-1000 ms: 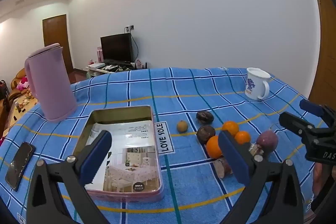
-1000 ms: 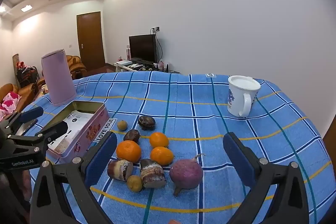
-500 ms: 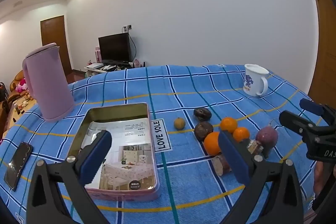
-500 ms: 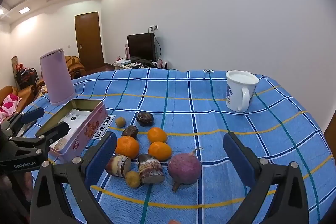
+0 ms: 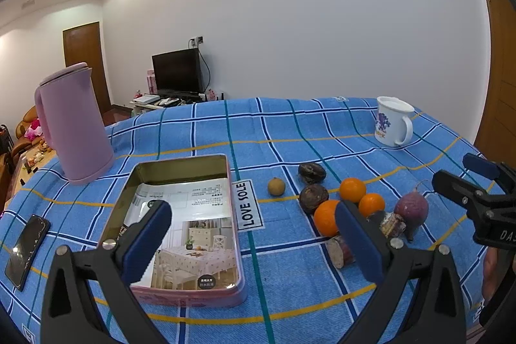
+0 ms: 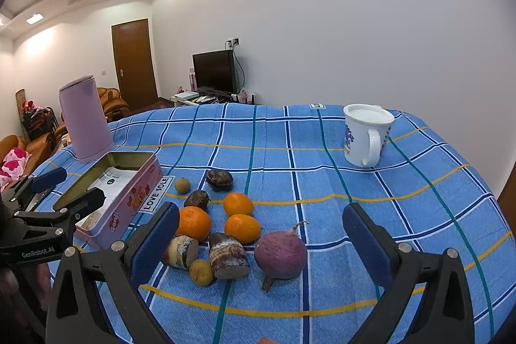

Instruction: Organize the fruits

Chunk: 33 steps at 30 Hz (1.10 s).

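Note:
An open pink tin (image 5: 180, 228) (image 6: 122, 199) with a leaflet inside lies left of a fruit cluster on the blue checked cloth. The cluster holds three oranges (image 6: 193, 223) (image 5: 325, 216), two dark passion fruits (image 6: 219, 179) (image 5: 312, 172), small tan fruits (image 6: 182, 185) (image 5: 276, 186), a purple radish (image 6: 280, 250) (image 5: 411, 208) and two cut brown stubs (image 6: 228, 255). My left gripper (image 5: 251, 244) is open, hovering over the tin's near end. Over the cluster's near side my right gripper (image 6: 261, 244) hangs open. Neither holds anything.
A pink kettle (image 5: 74, 128) (image 6: 85, 118) stands at the back left. A white mug (image 5: 391, 126) (image 6: 366, 134) stands at the back right. A black phone (image 5: 27, 250) lies by the table's left edge. A TV and sofas are beyond the table.
Both cameras have shifted slightly; the table contents sit a little lower and left in the views. Both grippers stay open and no object has moved.

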Available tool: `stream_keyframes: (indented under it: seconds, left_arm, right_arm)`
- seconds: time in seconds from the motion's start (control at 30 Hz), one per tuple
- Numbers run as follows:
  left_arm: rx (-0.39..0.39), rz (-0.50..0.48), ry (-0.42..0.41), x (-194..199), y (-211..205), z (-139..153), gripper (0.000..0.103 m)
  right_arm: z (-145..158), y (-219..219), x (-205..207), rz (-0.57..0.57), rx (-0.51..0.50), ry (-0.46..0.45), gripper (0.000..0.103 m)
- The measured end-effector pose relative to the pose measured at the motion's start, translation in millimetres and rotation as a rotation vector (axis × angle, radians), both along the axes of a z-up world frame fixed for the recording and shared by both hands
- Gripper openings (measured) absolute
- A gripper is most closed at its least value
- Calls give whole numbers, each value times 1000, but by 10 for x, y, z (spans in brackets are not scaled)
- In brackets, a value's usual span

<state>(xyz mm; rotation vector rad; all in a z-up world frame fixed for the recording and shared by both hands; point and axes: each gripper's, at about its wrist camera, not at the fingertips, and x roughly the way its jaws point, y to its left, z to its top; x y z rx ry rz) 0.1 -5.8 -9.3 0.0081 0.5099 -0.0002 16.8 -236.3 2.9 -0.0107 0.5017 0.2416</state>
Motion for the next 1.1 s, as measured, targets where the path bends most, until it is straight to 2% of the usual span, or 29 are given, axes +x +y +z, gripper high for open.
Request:
stream_keyframes:
  seconds: [1.1]
  left_arm:
    - [1,0,4,-19,-19,-14,103]
  right_arm:
    - [-18,-38,-16,-7,15,1,102]
